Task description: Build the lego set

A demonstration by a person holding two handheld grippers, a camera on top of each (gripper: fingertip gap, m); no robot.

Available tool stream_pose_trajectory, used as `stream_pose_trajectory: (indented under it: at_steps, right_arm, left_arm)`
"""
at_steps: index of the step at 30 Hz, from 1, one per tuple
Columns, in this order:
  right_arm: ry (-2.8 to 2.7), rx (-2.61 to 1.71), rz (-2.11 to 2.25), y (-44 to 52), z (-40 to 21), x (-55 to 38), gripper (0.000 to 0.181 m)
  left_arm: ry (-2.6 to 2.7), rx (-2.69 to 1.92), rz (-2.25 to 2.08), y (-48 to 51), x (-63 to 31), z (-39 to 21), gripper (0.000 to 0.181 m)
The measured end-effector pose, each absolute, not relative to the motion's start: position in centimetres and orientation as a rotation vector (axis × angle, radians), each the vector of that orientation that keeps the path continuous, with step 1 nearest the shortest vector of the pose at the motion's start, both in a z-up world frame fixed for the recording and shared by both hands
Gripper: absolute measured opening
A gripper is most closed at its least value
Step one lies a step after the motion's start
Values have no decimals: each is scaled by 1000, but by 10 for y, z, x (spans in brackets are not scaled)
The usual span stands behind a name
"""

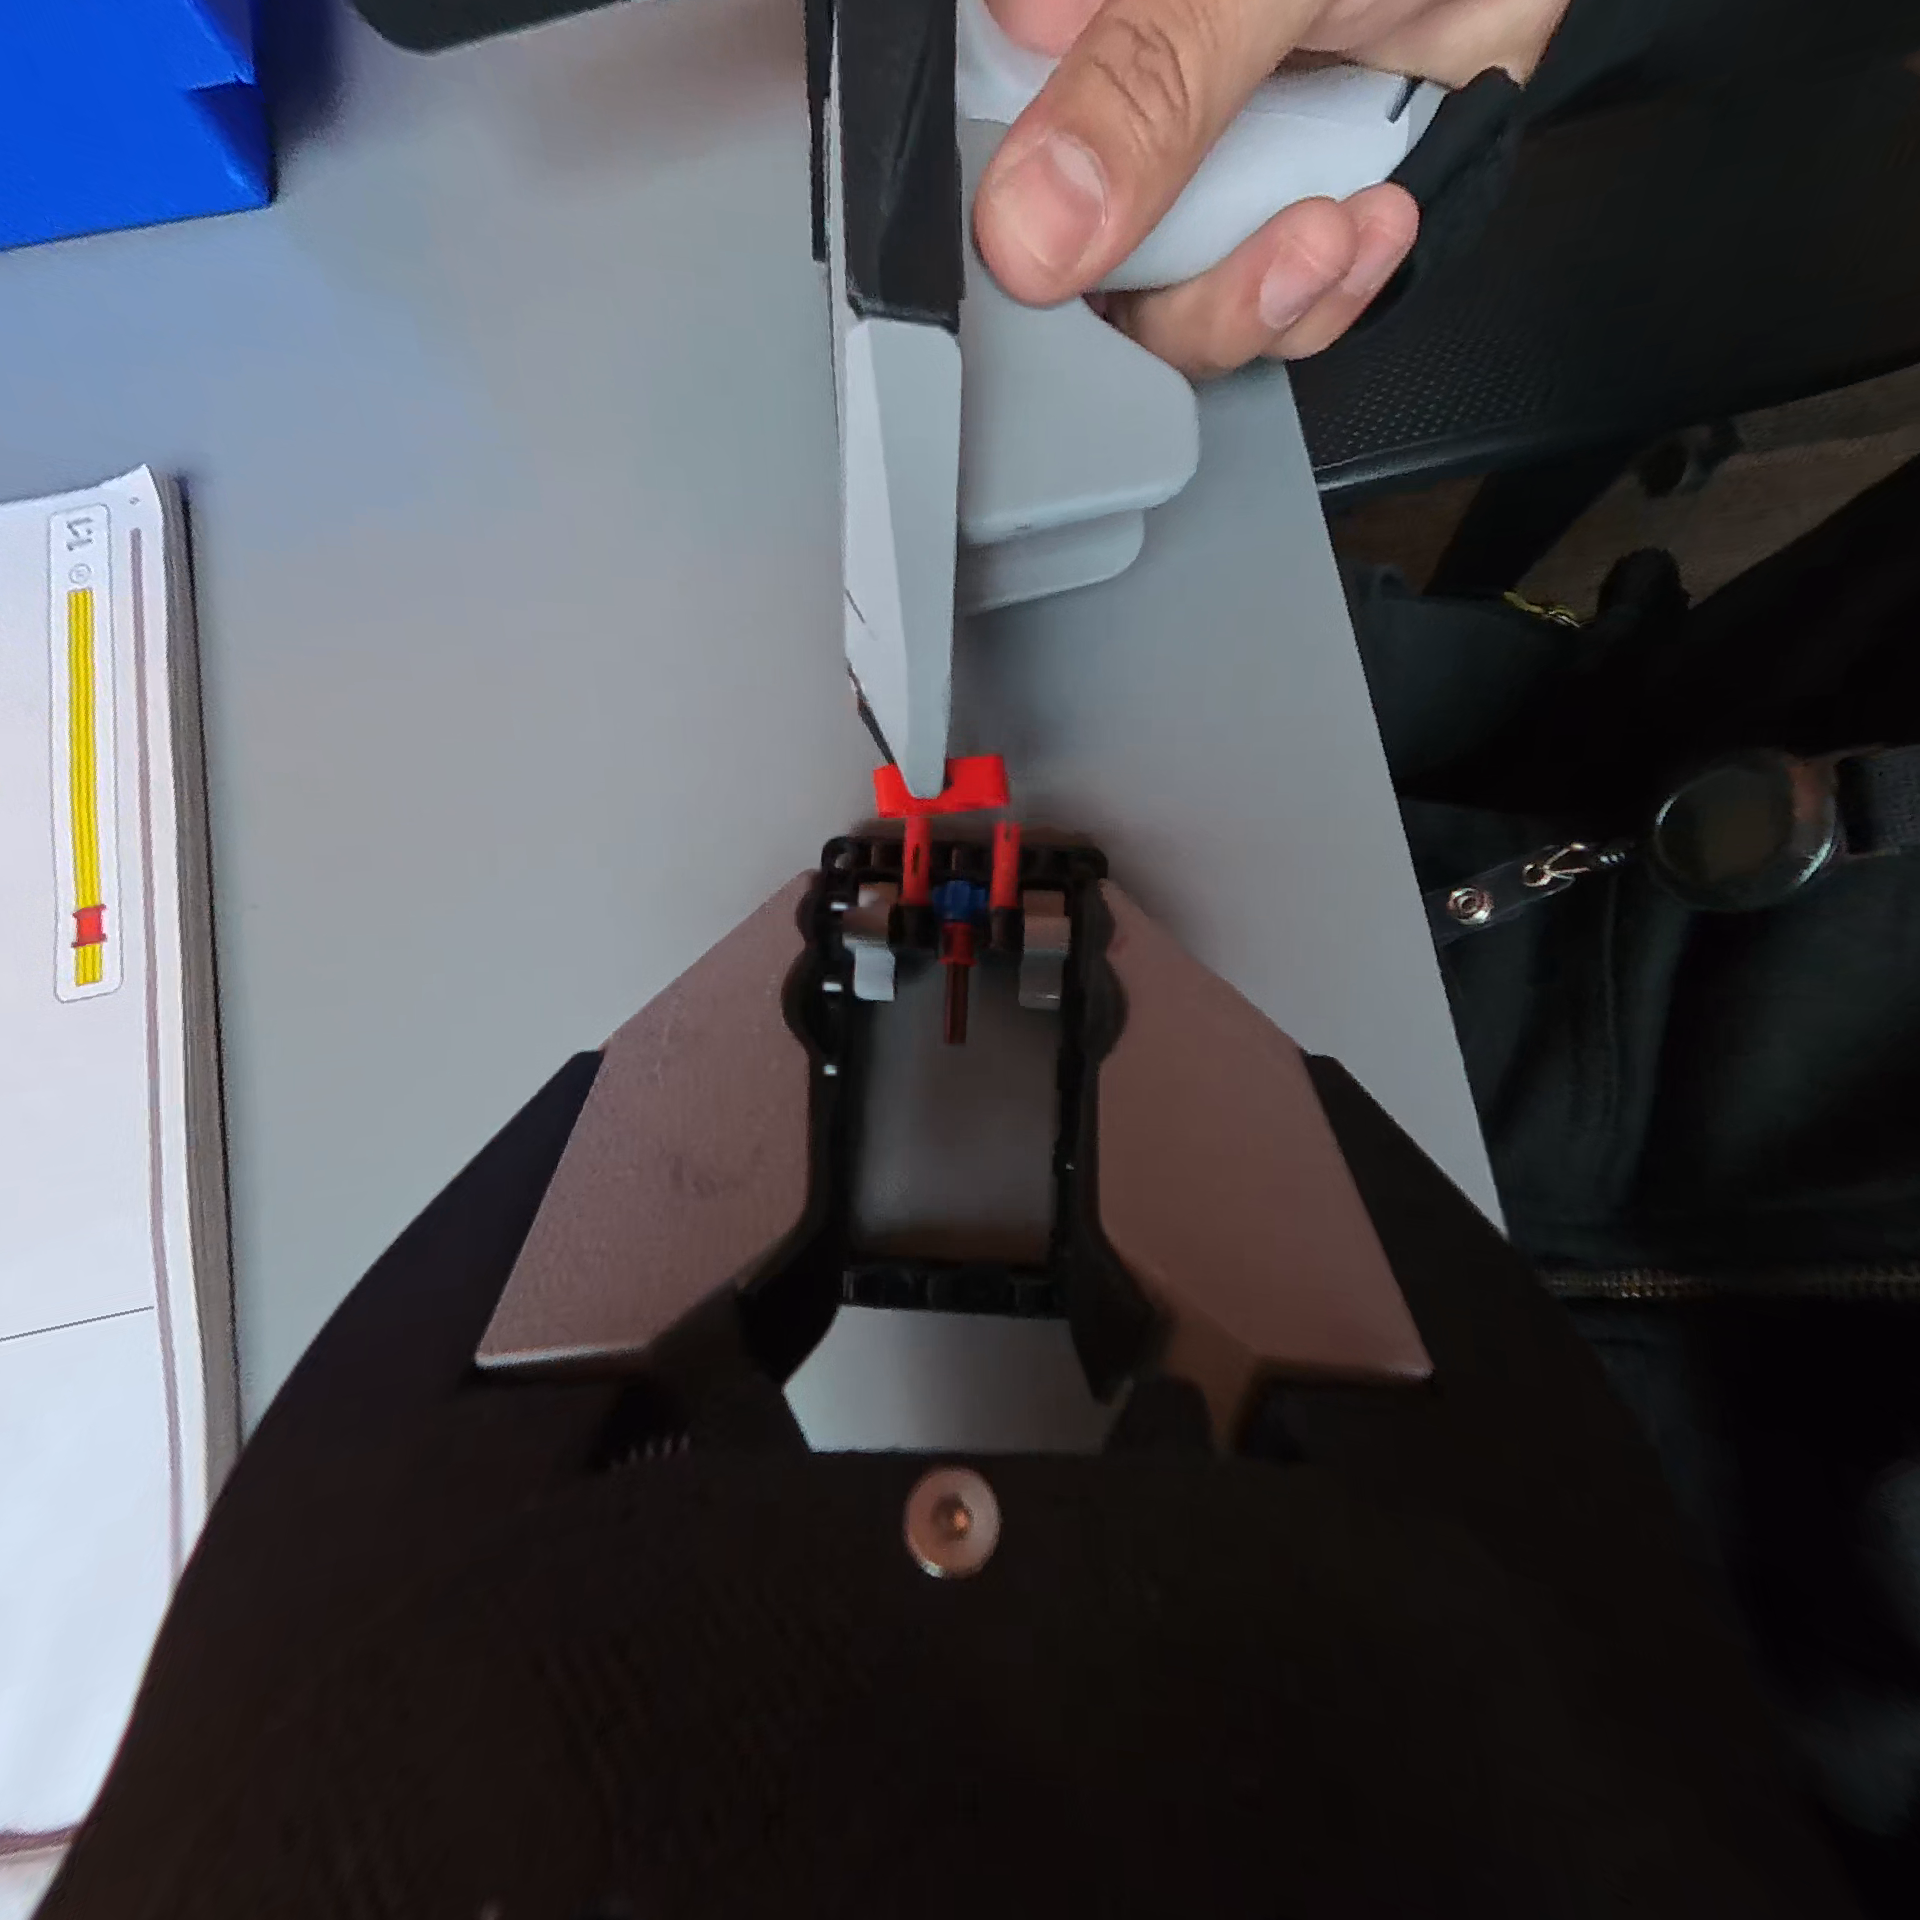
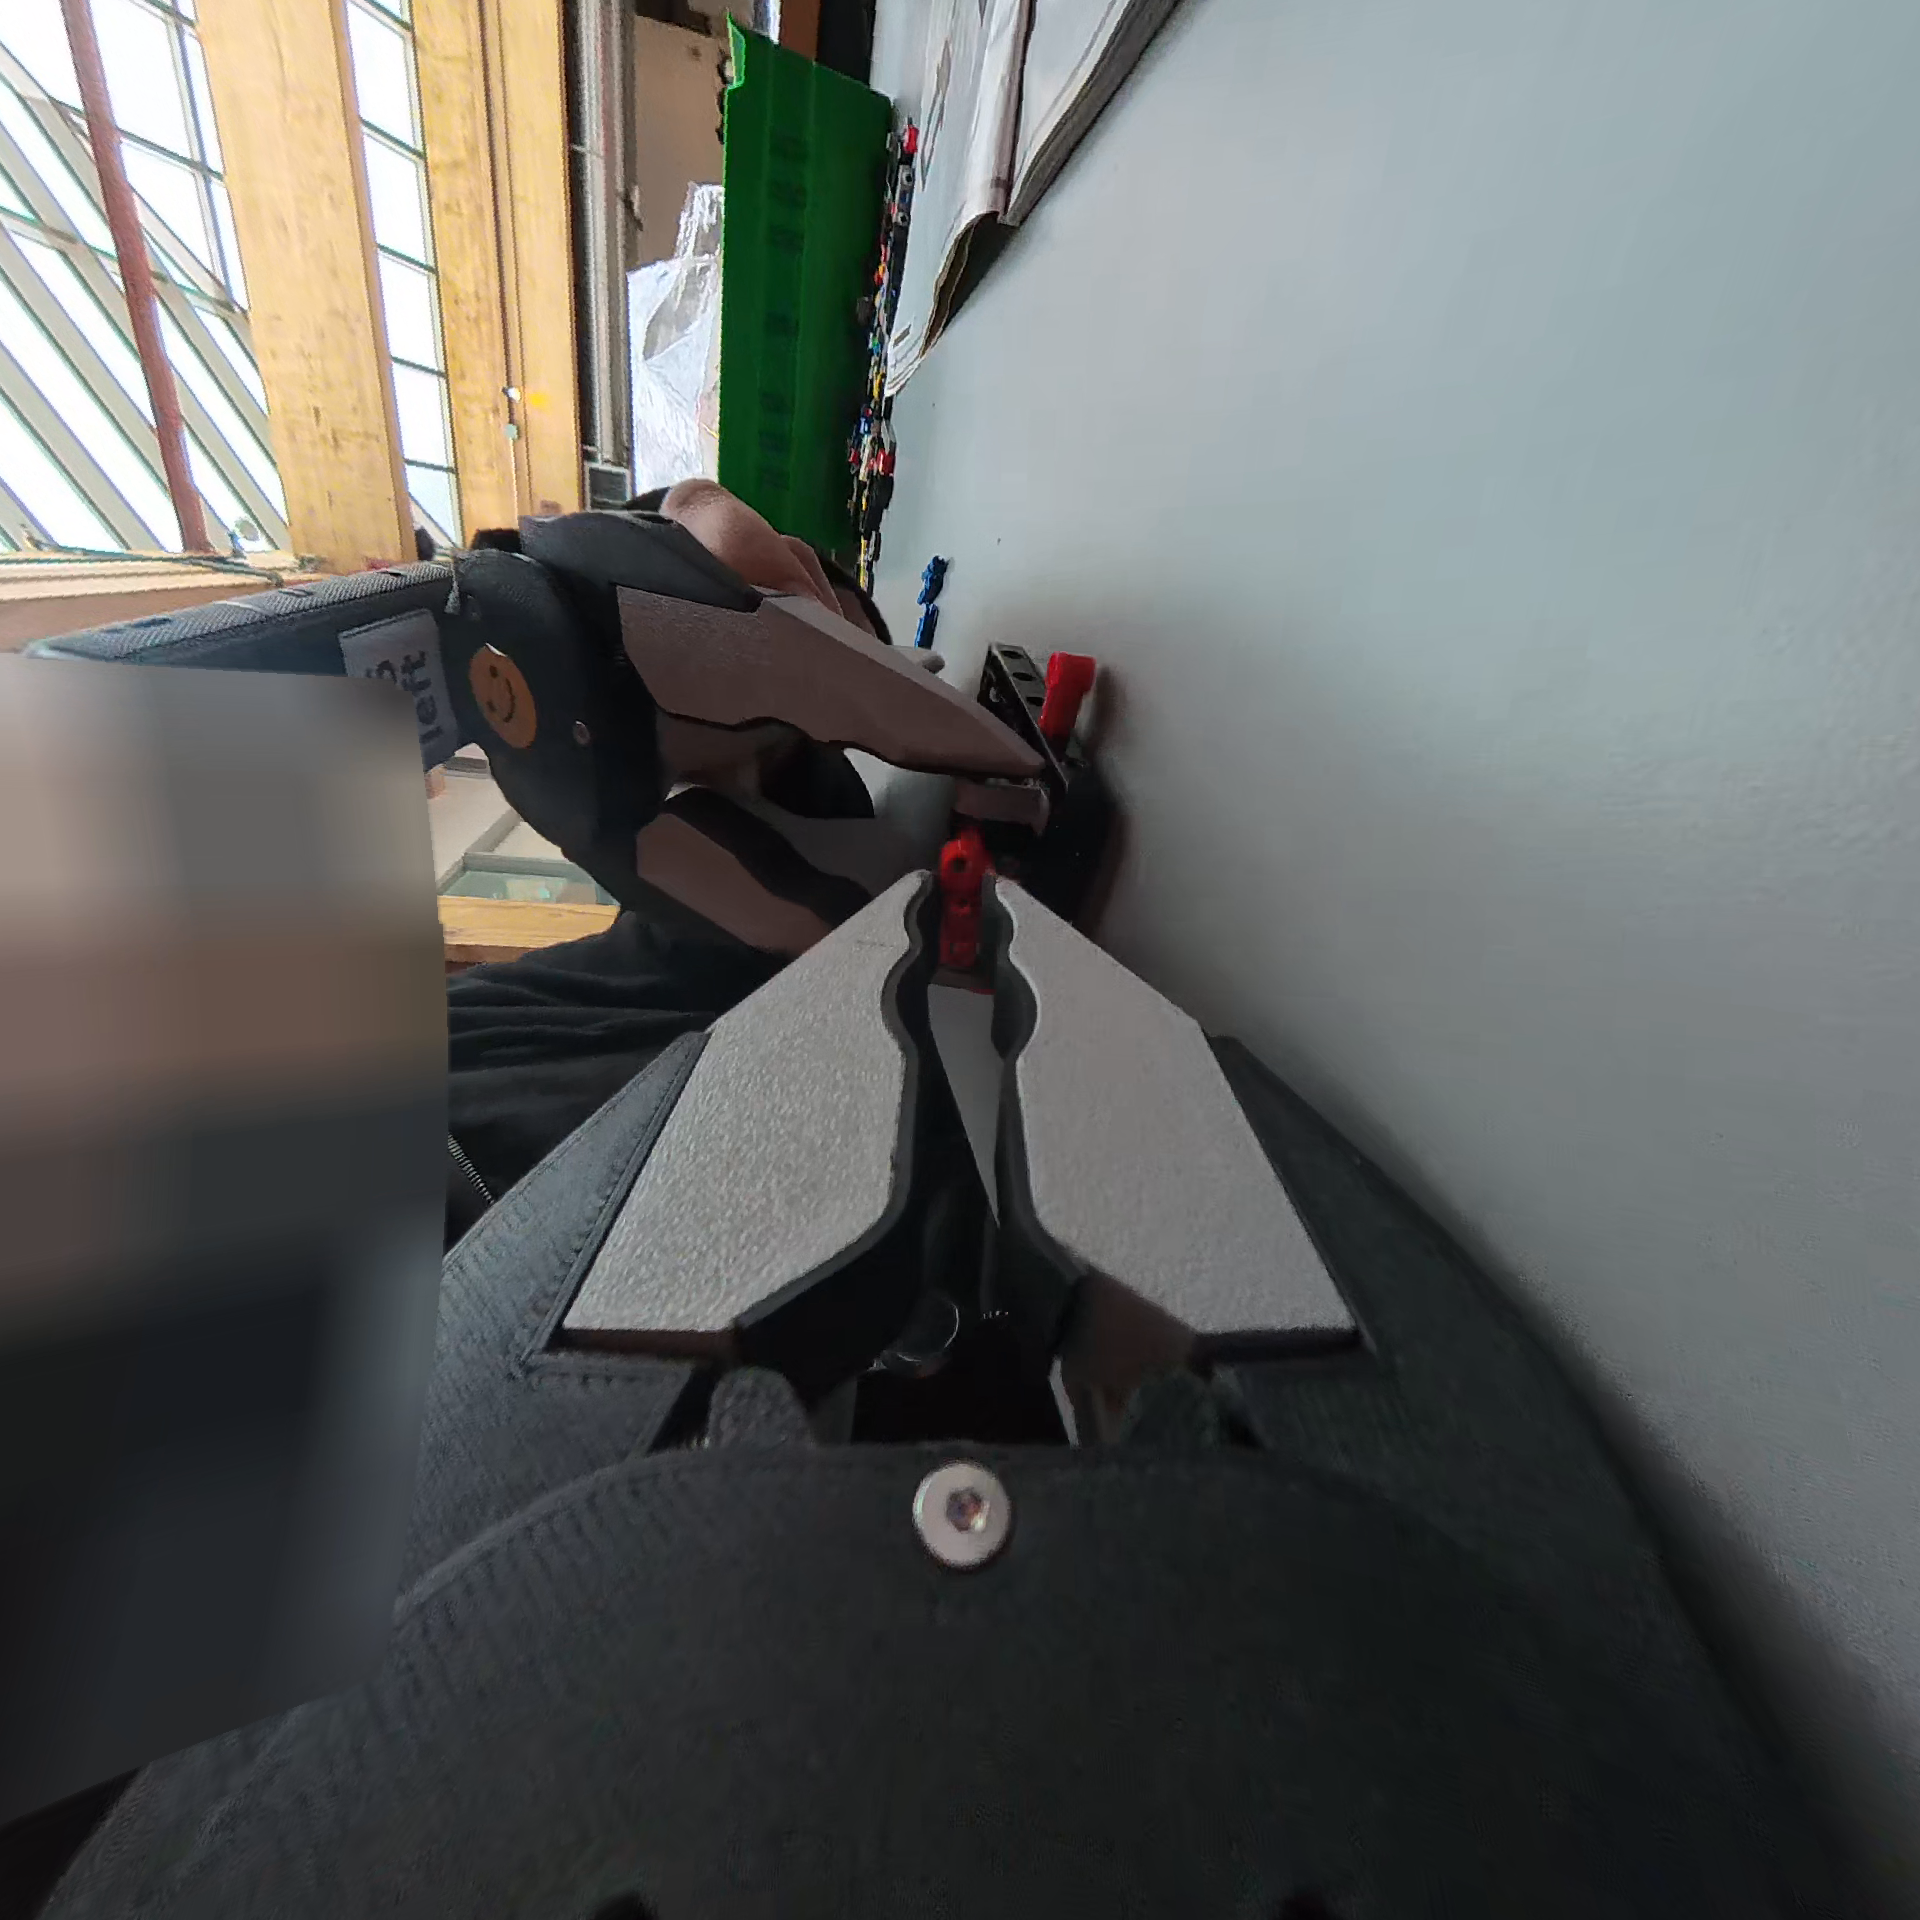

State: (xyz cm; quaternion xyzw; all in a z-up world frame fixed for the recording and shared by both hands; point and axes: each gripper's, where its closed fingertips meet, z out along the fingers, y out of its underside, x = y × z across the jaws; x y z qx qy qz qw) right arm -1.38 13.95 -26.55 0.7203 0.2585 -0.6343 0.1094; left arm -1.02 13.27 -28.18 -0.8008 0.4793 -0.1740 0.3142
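My left gripper [image 1: 961,906] is shut on a black lego frame [image 1: 1081,1039], gripping its two long sides just above the grey table. At the frame's far end stand two red axles [image 1: 914,862], a blue gear [image 1: 954,899] and a dark red axle [image 1: 954,997]. My right gripper [image 1: 920,758] comes down from above, shut on a small red connector [image 1: 982,779] that sits at the top of the left red axle. In the right wrist view the connector [image 2: 961,904] is pinched between my right gripper's tips [image 2: 961,888], with the left gripper [image 2: 1029,790] and frame [image 2: 1023,686] just beyond.
An open instruction booklet [image 1: 94,935] lies at the left and a blue box [image 1: 125,104] at the far left corner. The table edge [image 1: 1403,831] runs close on the right. A green box [image 2: 800,291], several loose pieces [image 2: 883,364] and a blue piece [image 2: 932,597] lie farther off. Both grippers' tips are close together, under 4 cm apart.
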Motion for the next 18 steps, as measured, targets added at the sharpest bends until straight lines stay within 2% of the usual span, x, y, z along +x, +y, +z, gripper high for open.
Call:
stream_pose_trajectory:
  at_steps: [4, 8, 16, 18]
  right_arm:
    - [720, 2123, -1885, 142, -264, -11, 5]
    - [706, 2134, -1885, 140, -266, -10, 5]
    - [719, 2183, -1869, 140, -269, -15, 5]
    - [717, 2181, -1871, 138, -269, -17, 4]
  left_arm:
    - [1275, -2087, -461, 135, -7, -277, 44]
    - [1307, -2089, -474, 132, -3, -284, 30]
    - [1232, -2054, -476, 136, -3, -283, 29]
    - [1198, -2061, -475, 139, -6, -283, 21]
